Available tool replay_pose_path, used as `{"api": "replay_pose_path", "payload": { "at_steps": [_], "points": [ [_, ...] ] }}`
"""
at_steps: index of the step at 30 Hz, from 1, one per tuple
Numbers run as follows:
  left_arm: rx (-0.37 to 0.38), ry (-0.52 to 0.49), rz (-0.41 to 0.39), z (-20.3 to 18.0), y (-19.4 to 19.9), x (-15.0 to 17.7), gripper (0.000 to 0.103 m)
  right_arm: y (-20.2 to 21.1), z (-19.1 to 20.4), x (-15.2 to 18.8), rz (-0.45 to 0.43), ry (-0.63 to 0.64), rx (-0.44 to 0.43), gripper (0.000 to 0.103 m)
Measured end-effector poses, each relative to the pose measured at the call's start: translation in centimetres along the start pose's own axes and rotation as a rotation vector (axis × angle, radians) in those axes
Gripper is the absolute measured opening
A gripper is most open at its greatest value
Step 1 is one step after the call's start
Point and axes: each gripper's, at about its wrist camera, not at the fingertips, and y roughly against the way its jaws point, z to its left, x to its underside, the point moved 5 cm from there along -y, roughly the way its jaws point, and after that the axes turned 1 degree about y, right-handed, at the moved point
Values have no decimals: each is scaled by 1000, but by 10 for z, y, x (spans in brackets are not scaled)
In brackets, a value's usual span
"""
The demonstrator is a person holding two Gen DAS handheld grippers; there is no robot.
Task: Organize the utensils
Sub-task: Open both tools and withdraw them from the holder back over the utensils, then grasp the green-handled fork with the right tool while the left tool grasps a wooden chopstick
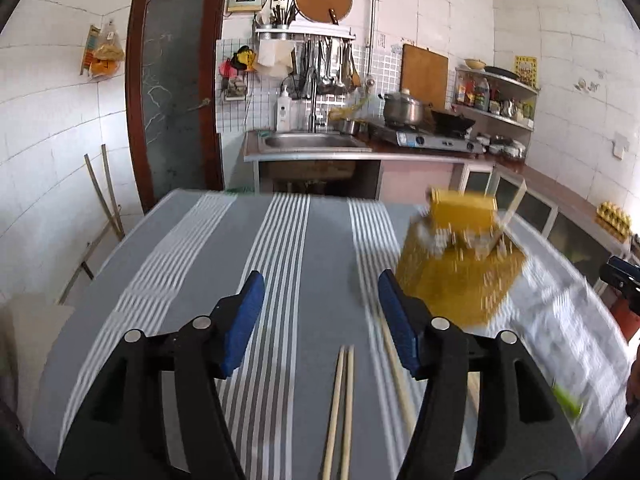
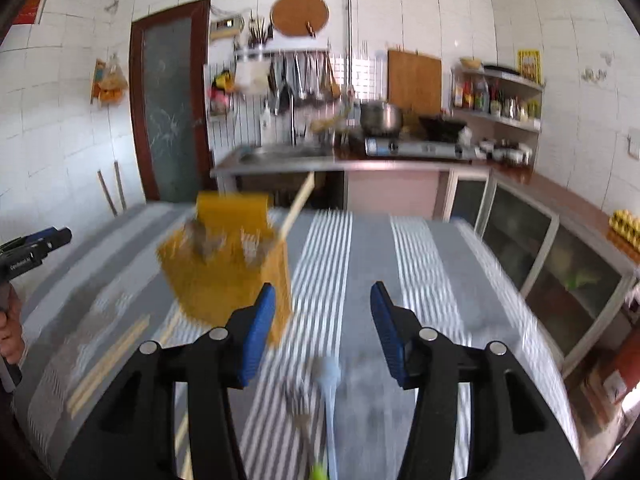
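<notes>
Two grippers over a striped tablecloth (image 1: 280,248), both with jaws parted and nothing between the pads.

Left gripper (image 1: 320,320): blue pads apart; a pair of wooden chopsticks (image 1: 340,408) lies on the cloth below the gap, untouched, a further stick just to their right. Right gripper (image 2: 323,328): pads apart; a pale blue-handled utensil (image 2: 330,392) and a blurred fork (image 2: 298,404) lie beneath it. A yellow perforated utensil holder (image 1: 460,264) stands on the table between the two grippers, one chopstick leaning in it.
</notes>
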Motion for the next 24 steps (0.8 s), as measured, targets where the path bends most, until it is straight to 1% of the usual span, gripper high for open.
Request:
{"api": "replay_pose_path", "payload": {
  "at_steps": [3,5,7,9,12,13,15,18,22,24],
  "points": [
    [23,17,53,6,11,46,60,11,1,46,61,2,-8,50],
    [44,50,120,10,21,83,60,19,4,70,89,13,-15,50],
    [52,75,163,12,28,106,59,25,6,93,120,27,-9,50],
    [57,61,188,8,32,120,59,27,6,105,144,14,-21,49],
    [74,47,191,2,31,121,59,22,4,115,174,-13,-38,46],
    [87,34,194,-5,30,119,59,20,4,115,179,-16,-39,41],
    [97,16,190,-12,29,116,59,13,5,111,189,-18,-44,37],
    [125,-4,208,-25,22,116,59,6,8,111,204,-19,-56,37],
    [117,-29,247,-34,9,121,59,-6,13,112,247,-11,-71,36],
    [118,-38,272,-36,0,122,59,-16,16,115,276,-1,-79,33]
  ]
}}
